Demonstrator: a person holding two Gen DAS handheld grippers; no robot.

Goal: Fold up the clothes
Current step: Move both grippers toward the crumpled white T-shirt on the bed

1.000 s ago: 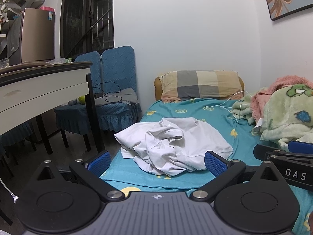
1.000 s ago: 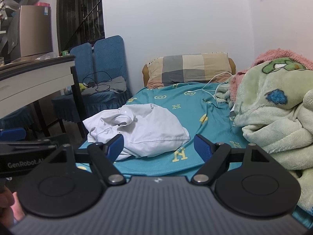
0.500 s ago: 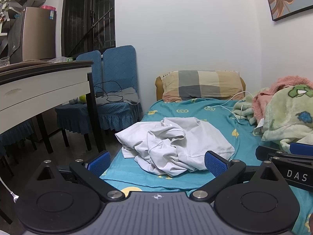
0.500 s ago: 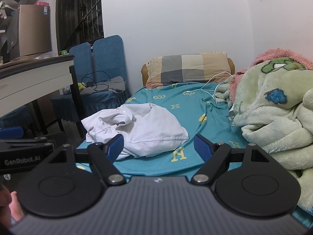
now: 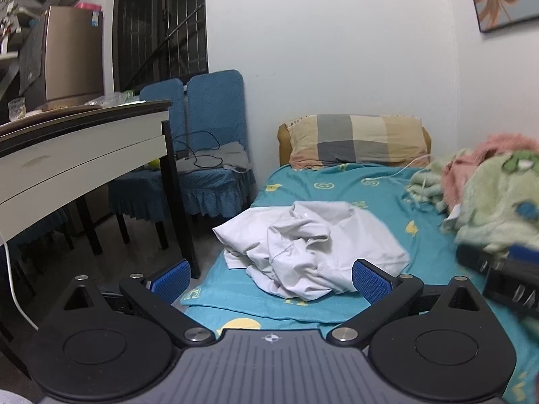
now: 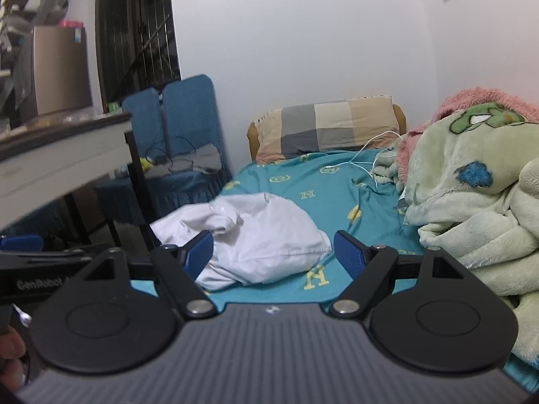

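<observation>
I have both grippers spread wide and empty, short of the shirt [image 5: 313,252], which lies crumpled on the bed [image 5: 337,185] straight ahead. My left gripper [image 5: 269,281] faces its middle; my right gripper [image 6: 273,252] sees it ahead-left, nearer its smooth right edge.
</observation>
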